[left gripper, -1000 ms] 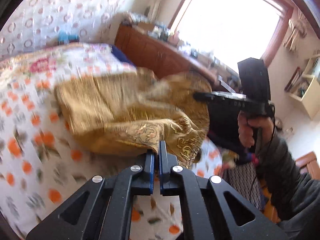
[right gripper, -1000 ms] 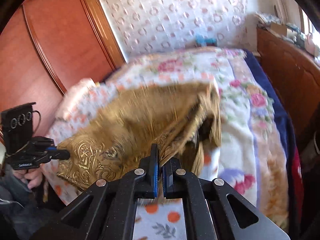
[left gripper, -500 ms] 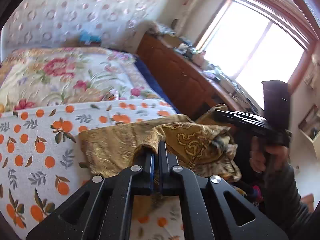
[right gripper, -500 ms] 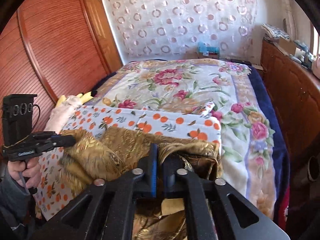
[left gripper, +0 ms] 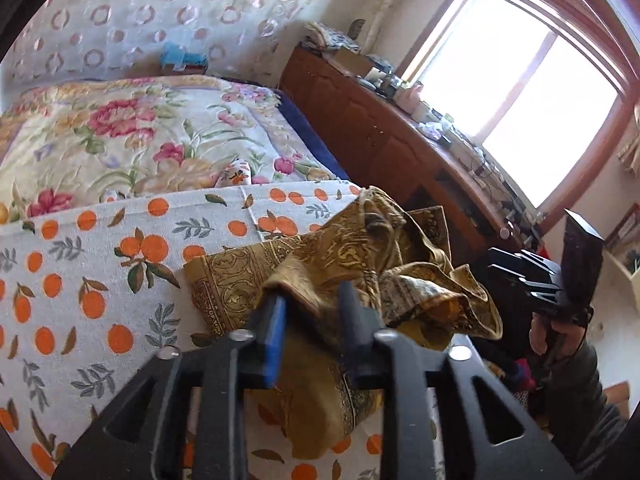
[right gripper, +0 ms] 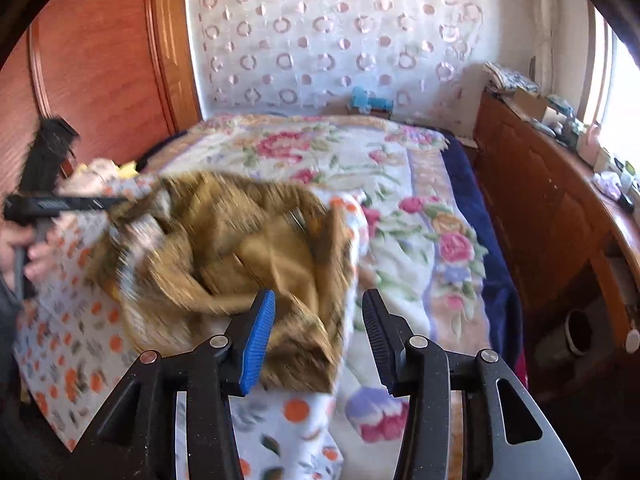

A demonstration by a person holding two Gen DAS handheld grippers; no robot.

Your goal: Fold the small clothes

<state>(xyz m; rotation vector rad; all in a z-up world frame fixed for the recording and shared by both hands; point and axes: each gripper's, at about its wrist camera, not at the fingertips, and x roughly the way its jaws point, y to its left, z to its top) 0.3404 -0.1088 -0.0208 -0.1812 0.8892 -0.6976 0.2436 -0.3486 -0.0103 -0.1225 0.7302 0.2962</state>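
Bed (right gripper: 400, 184): filling most of both views, lying under a floral quilt (left gripper: 132, 136), with a wooden headboard (right gripper: 100, 64) on one side and a curtain (right gripper: 328, 32) with a ring pattern hanging behind it
Cabinet (left gripper: 384, 144): a long wooden unit running along the far side of the bed beneath the bright window (left gripper: 516, 92), its top crowded with small items too small to tell apart
Sheet (left gripper: 100, 264): white with an orange-fruit print, lying over the near end of the quilt and carrying the garment
Garment (left gripper: 352, 256): a small golden-brown patterned piece, sitting crumpled in a heap on the sheet near the bed's edge; in the right wrist view it is blurred (right gripper: 240, 248), and the near part is hanging over the edge of the sheet
Left hand-held gripper (left gripper: 310, 304): its jaws are standing apart, with a fold of the garment lying between and over the fingers; the grip is released rather than clamping, though cloth is draping against the blue pad (left gripper: 276, 340)
Right hand-held gripper (right gripper: 318, 332): jaws spread wide, holding nothing; the garment's hanging corner is showing just behind the blue-padded finger (right gripper: 258, 340), and whether they are touching cannot be told
Person's hand (left gripper: 560, 332): gripping the handle of the right hand-held gripper at the edge of the left wrist view; the other hand (right gripper: 24, 252) is showing blurred at the far left of the right wrist view
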